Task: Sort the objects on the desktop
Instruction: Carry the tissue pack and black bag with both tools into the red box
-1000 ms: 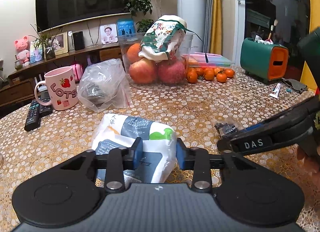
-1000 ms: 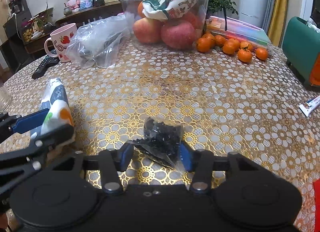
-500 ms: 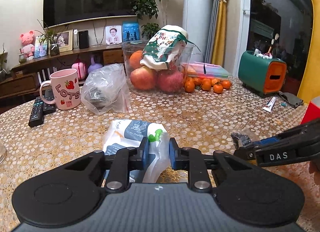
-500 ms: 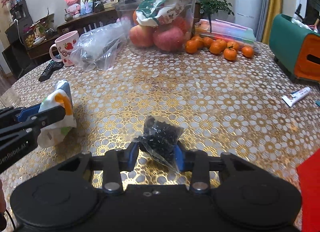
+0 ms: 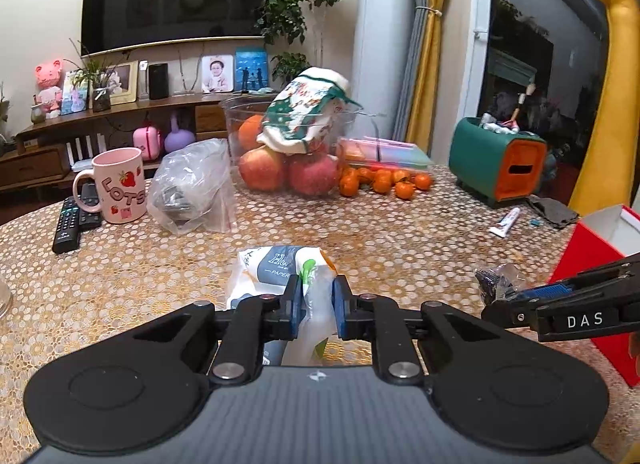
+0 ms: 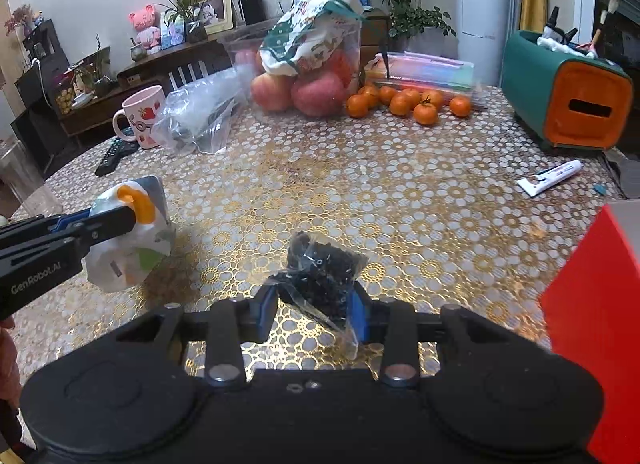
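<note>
- The tissue pack [image 5: 276,268], white with a grey label and green and orange marks, sits squeezed between the blue pads of the left gripper [image 5: 316,306]; its fingers are clenched on the pack's near end, which looks lifted just clear of the table [image 5: 360,232].
- The small clear bag of black bits [image 6: 322,276] is pinched between the blue pads of the right gripper [image 6: 314,310], whose fingers are clamped on the bag's lower part, with the loose plastic corner trailing below.
- From the left wrist camera the right gripper reaches in from the right edge, its tip holding that same bag [image 5: 494,282] near the table's right side.
- From the right wrist camera the left gripper [image 6: 120,220] comes in from the left edge with the tissue pack [image 6: 132,240] hanging from it.
- A red box [image 6: 600,316] stands at the table's near right edge.
- A toothpaste tube [image 6: 550,178] lies toward the right edge, in front of a green and orange box [image 6: 564,92].
- Along the far edge stand a clear tub of fruit [image 6: 304,76] with a printed cloth bag on top, and a row of mandarins [image 6: 404,102] beside it.
- At the far left are a clear plastic bag [image 5: 192,188], a pink mug [image 5: 118,184] and 2 remotes [image 5: 74,220].
</note>
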Available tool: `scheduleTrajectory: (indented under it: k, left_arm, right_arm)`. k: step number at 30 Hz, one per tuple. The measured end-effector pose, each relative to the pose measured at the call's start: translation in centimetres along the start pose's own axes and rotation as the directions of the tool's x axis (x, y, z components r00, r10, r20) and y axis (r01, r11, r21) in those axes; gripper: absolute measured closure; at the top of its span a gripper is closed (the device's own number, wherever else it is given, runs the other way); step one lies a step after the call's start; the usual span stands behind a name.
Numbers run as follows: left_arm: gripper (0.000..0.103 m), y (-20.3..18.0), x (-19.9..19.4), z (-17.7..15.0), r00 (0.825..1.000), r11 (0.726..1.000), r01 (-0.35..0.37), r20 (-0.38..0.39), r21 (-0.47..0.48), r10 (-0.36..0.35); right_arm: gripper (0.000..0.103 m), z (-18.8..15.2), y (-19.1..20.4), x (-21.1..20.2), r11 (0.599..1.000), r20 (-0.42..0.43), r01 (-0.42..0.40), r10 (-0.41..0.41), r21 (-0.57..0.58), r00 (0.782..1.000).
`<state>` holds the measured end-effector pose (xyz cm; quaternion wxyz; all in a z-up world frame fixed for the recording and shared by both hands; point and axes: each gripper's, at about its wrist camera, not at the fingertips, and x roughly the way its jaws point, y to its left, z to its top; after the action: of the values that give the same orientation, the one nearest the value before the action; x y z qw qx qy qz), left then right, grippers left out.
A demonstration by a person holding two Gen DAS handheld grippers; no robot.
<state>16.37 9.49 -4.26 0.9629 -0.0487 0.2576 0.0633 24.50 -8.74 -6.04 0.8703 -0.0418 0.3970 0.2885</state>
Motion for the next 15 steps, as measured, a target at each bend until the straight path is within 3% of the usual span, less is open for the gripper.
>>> scheduleTrajectory:
  k: [15]
  left_arm:
    - [0.088, -5.5, -4.4, 1.7, 0.992, 0.992, 0.122, 0.031, 0.004, -0.122]
  right_arm:
    - [0.067, -1.2, -2.1, -7.2, 1.0, 0.052, -0.011, 0.011, 0.004, 0.999]
